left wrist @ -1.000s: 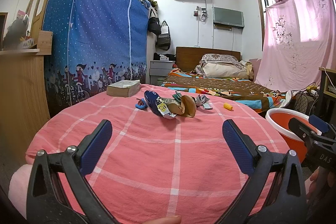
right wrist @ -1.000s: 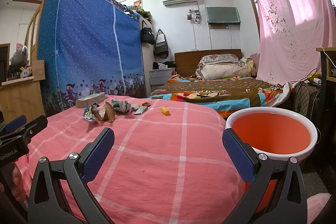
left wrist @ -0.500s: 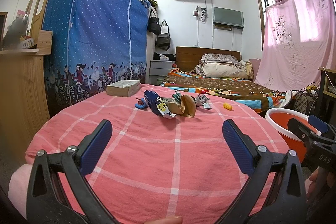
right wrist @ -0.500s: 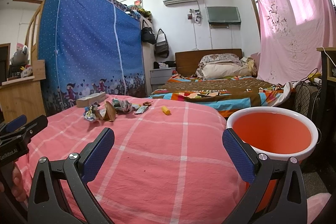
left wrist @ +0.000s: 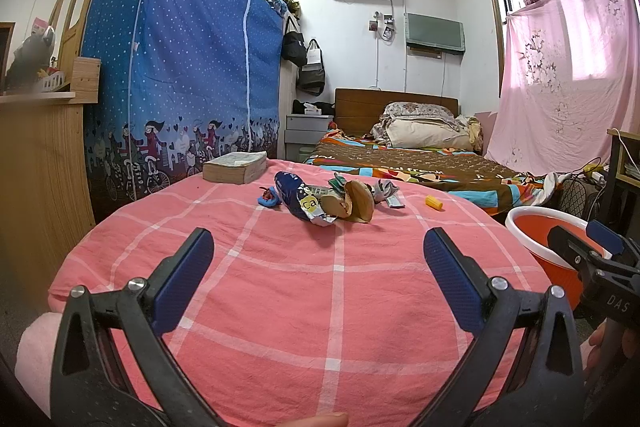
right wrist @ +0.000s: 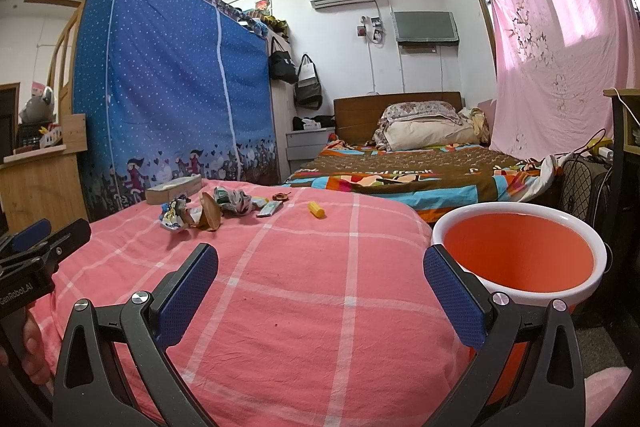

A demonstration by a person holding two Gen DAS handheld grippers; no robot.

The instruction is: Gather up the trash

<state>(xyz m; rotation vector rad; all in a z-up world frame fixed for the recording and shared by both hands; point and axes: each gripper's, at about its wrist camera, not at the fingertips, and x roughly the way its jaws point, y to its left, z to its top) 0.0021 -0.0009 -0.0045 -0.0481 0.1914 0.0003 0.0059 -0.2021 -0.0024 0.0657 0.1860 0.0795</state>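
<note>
Trash lies in a cluster at the far side of the pink checked bedspread [left wrist: 280, 291]: a blue snack wrapper [left wrist: 298, 198], a brown peel [left wrist: 358, 202], a small blue scrap [left wrist: 267, 198], a crumpled grey wrapper [left wrist: 385, 190] and a yellow piece [left wrist: 434, 203]. An orange bucket with a white rim [right wrist: 516, 259] stands off the bed's right side. My left gripper [left wrist: 319, 263] is open and empty, well short of the trash. My right gripper [right wrist: 320, 277] is open and empty too, with its right finger beside the bucket. The same wrapper [right wrist: 174, 217] and yellow piece [right wrist: 316, 209] show in the right wrist view.
A thick book [left wrist: 235, 167] lies at the bedspread's far left corner. A blue dotted fabric wardrobe [left wrist: 176, 67] and a wooden shelf [left wrist: 36, 163] stand on the left. A second bed [left wrist: 408, 163], a pink curtain [left wrist: 560, 79] and cables lie behind.
Both grippers have stayed open and almost still; the views have only drifted slightly.
</note>
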